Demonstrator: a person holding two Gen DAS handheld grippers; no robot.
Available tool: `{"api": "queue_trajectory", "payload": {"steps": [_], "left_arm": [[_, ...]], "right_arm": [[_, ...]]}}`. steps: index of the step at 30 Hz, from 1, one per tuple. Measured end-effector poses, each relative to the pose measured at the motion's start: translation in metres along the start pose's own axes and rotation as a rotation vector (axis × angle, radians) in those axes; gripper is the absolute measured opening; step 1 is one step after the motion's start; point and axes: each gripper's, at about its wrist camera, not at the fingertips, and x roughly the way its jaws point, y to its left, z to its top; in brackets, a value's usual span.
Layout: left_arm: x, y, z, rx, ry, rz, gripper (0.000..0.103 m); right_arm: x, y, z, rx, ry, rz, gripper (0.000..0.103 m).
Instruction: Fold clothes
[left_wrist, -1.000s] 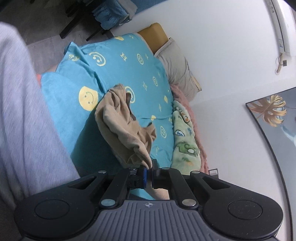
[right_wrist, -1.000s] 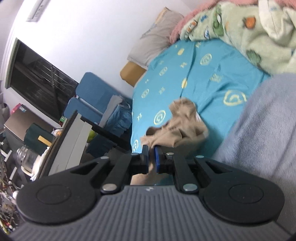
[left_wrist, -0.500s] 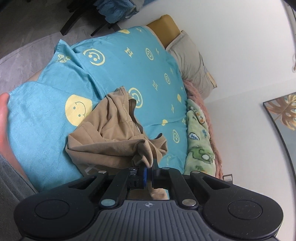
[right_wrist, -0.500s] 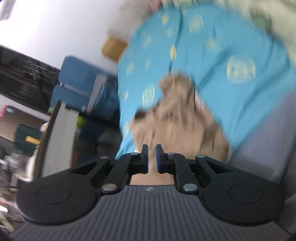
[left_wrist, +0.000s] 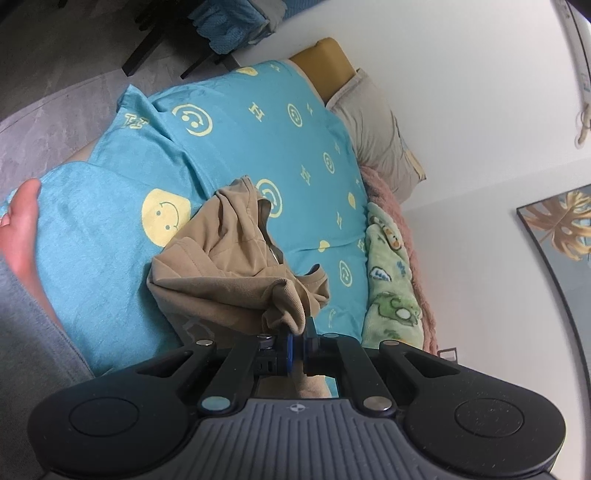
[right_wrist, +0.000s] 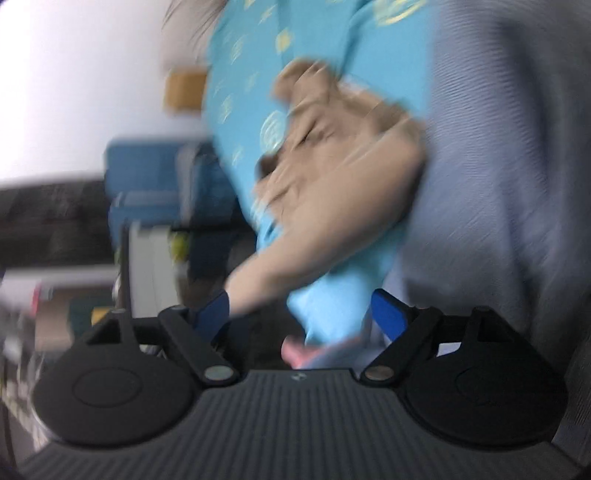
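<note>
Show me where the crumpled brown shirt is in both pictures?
Left wrist view: the brown shirt lies in the middle, one bunched end pinched in the left gripper.
Right wrist view: blurry, upper middle, beyond the open right gripper.
Shared landmark: the blue smiley-face bedsheet under it.

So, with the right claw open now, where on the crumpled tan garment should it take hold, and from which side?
Probably the loose outer corner of the crumpled tan cloth garment, on the side toward the yellow smiley face, opposite the bunched edge pinched by the left claw. That fold lies raised on the turquoise bedsheet, so the open right claw can slide in from that side.
</note>
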Motion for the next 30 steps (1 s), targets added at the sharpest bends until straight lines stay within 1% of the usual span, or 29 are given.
{"api": "queue_trajectory", "payload": {"steps": [1,2,3,4,5,6,7,9,12,14,19,22,27,30], "left_arm": [[-0.003,0.001,0.000,-0.007,-0.003,-0.004,0.004],[-0.005,0.001,0.000,-0.015,-0.005,-0.009,0.004],[-0.005,0.000,0.001,-0.022,-0.005,-0.018,0.004],[-0.006,-0.001,0.002,-0.029,-0.004,-0.028,0.004],[-0.007,-0.003,0.003,-0.031,-0.006,-0.034,0.004],[-0.006,-0.005,0.004,-0.031,-0.011,-0.039,0.004],[-0.005,-0.008,0.006,-0.030,-0.010,-0.046,0.004],[0.002,-0.016,0.011,-0.026,-0.005,-0.057,0.004],[0.019,-0.032,0.028,-0.012,-0.023,-0.044,0.004],[0.032,-0.046,0.044,0.008,-0.048,-0.029,0.004],[0.083,-0.071,0.087,0.095,-0.116,0.060,0.004],[0.114,-0.071,0.105,0.133,-0.122,0.113,0.004],[0.161,-0.054,0.117,0.239,-0.098,0.161,0.005],[0.180,-0.038,0.118,0.283,-0.087,0.174,0.006]], "right_arm": [[0.000,-0.004,0.003,0.032,-0.033,0.010,0.081],[-0.001,0.001,0.005,0.006,-0.060,-0.006,0.062],[-0.001,0.007,0.007,-0.021,-0.087,-0.023,0.038],[-0.002,0.012,0.010,-0.046,-0.114,-0.039,0.035],[-0.001,0.016,0.015,-0.052,-0.128,-0.034,0.033],[0.001,0.020,0.019,-0.059,-0.142,-0.030,0.018],[0.002,0.024,0.024,-0.065,-0.156,-0.025,0.016],[0.005,0.033,0.033,-0.092,-0.185,-0.027,0.014],[0.015,0.055,0.046,-0.153,-0.212,-0.031,0.013],[0.034,0.062,0.060,-0.195,-0.212,-0.042,0.013],[0.081,0.079,0.096,-0.299,-0.210,-0.067,0.013],[0.109,0.089,0.117,-0.362,-0.209,-0.083,0.013],[0.157,0.106,0.152,-0.465,-0.206,-0.108,0.015],[0.168,0.099,0.158,-0.463,-0.175,-0.117,0.015]]}}
